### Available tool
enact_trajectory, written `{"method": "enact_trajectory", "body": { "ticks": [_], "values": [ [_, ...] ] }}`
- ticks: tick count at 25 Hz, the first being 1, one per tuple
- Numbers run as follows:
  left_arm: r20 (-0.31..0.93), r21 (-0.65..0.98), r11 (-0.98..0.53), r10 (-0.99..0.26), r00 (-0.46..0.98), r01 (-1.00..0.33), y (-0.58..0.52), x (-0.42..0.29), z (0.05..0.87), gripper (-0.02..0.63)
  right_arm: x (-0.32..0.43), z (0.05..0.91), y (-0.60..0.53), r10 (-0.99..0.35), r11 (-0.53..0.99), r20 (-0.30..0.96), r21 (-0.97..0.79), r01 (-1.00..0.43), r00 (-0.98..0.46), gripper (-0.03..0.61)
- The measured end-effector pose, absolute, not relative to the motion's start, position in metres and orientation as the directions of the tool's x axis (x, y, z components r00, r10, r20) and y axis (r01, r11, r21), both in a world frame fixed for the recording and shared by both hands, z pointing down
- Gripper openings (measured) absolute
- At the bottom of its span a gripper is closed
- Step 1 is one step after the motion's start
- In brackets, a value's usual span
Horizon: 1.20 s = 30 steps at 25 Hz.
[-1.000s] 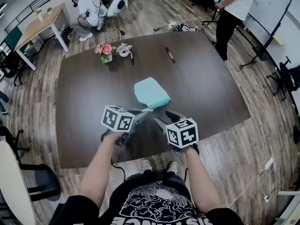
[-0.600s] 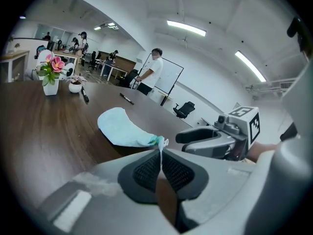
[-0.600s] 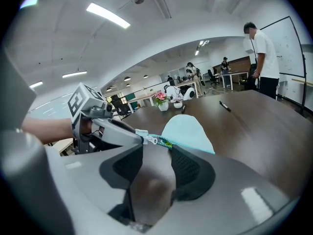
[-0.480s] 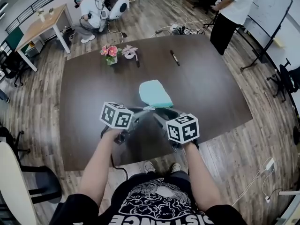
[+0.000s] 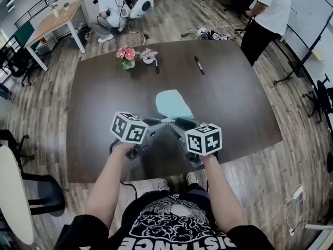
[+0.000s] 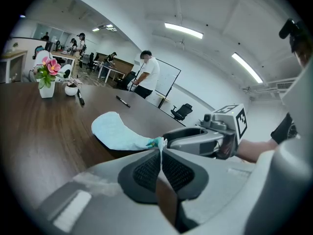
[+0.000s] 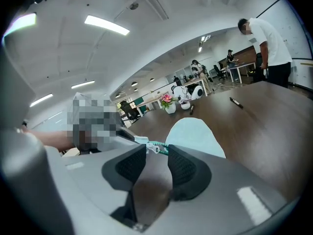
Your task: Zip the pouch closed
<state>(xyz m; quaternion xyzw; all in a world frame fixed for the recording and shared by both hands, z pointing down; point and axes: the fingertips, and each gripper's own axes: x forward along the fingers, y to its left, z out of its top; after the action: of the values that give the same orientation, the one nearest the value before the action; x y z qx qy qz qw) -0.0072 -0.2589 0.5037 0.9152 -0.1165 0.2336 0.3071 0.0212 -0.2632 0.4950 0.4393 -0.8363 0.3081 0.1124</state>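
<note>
Pouch [image 5: 170, 104] lies mid-surface [image 5: 104, 98], its near end pinched in the left gripper's [image 6: 160, 152] shut jaws. The right gripper's [image 7: 156, 147] jaws, just closing, straddle the zipper pull [image 7: 152, 149] without clamping it. How far the pouch is zipped is unclear.

Site was an open-plan office: dark worktop [image 5: 99, 98] on plank floor [image 5: 44, 92], desks [image 5: 54, 17] far left, swivel chair [image 6: 182, 112], whiteboard [image 6: 168, 77], strip ceiling lights [image 6: 184, 29].

We wore a black short-sleeved T-shirt [image 5: 171, 224] with white print. Our left tool [image 6: 160, 151] and right tool [image 7: 157, 150] were grey, with dark ribbed pads [image 6: 146, 173], each bearing a white cube [image 5: 129, 128] of black square markers.
</note>
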Motion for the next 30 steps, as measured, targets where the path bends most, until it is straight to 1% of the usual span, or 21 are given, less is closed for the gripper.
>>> {"method": "enact_trajectory", "body": {
  "ticks": [7, 9, 12, 16, 20, 30],
  "values": [
    [0.508, 0.509, -0.756, -0.121, 0.853, -0.410, -0.254, 0.005, 0.502, 0.015, 0.027, 0.493, -0.264, -0.612, 0.476, 0.408, -0.494, -0.728, -0.677, 0.130],
    [0.512, 0.506, -0.748, -0.141, 0.847, -0.430, -0.254, 0.007, 0.502, 0.015, 0.030, 0.493, -0.264, -0.600, 0.489, 0.404, -0.497, -0.717, -0.690, 0.126],
    [0.526, 0.495, -0.735, -0.171, 0.833, -0.463, -0.253, 0.008, 0.503, 0.015, 0.029, 0.493, -0.263, -0.581, 0.510, 0.402, -0.498, -0.701, -0.708, 0.095],
    [0.542, 0.479, -0.719, -0.208, 0.814, -0.503, -0.253, 0.008, 0.502, 0.015, 0.029, 0.493, -0.261, -0.564, 0.524, 0.398, -0.505, -0.686, -0.724, 0.087],
    [0.537, 0.471, -0.688, -0.272, 0.798, -0.552, -0.254, 0.011, 0.498, 0.015, 0.033, 0.490, -0.261, -0.583, 0.523, 0.380, -0.500, -0.690, -0.718, 0.043],
    [0.536, 0.432, -0.645, -0.378, 0.755, -0.630, -0.253, 0.008, 0.490, 0.015, 0.032, 0.481, -0.257, -0.595, 0.544, 0.349, -0.489, -0.682, -0.724, 0.018]
  ]
}}
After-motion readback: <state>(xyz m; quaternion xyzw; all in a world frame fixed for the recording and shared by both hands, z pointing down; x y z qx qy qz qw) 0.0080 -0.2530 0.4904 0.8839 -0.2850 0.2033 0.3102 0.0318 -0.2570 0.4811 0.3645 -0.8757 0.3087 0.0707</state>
